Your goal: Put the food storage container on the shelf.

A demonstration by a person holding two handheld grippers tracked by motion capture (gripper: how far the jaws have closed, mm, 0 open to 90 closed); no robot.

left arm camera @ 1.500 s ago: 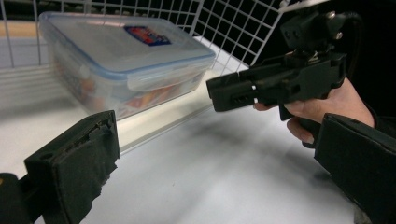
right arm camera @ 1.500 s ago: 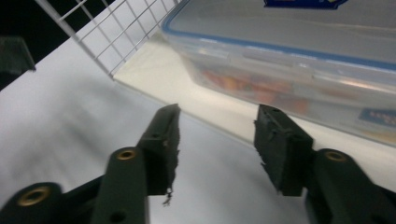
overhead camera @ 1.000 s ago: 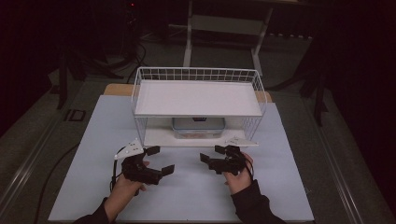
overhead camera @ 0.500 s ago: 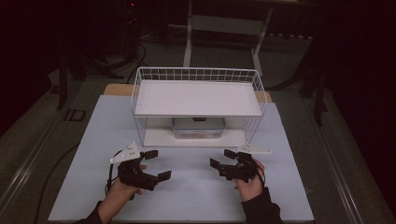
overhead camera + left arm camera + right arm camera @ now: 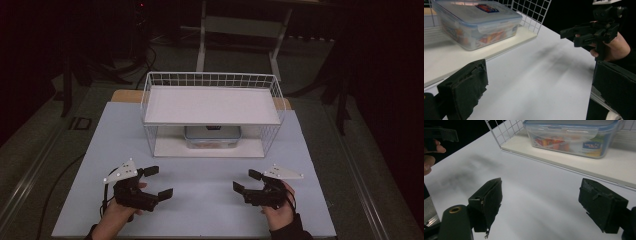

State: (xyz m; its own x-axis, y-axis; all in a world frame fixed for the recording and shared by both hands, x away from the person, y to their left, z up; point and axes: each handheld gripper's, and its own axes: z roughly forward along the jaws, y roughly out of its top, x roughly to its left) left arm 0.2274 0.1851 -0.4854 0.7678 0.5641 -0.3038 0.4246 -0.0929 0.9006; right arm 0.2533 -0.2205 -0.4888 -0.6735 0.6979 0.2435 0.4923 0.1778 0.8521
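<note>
While our 2 hands sit near the front edge of the white tabletop point(image 5: 200, 165), nothing is held yet. Largest on it is the white wire rack with a flat top shelf point(image 5: 212, 105), standing toward the back edge, its open side facing us. On the rack's lower board, under that shelf, rests the clear plastic food box with a blue-trimmed snap lid point(image 5: 212, 137), about midway along it, with coloured packets inside.

Since 1 second ago both hands have drawn back toward the front edge and spread wider apart, toward the 2 front corners. We judge this a reset before reaching in, not progress on the box itself.

Our left gripper point(image 5: 155, 182) hovers at the front left, jaws spread wide on nothing. Our right gripper point(image 5: 247, 181) hovers at the front right, jaws likewise apart and empty. Both point inward, well apart from the box, so the reach under the shelf is not yet begun.
</note>
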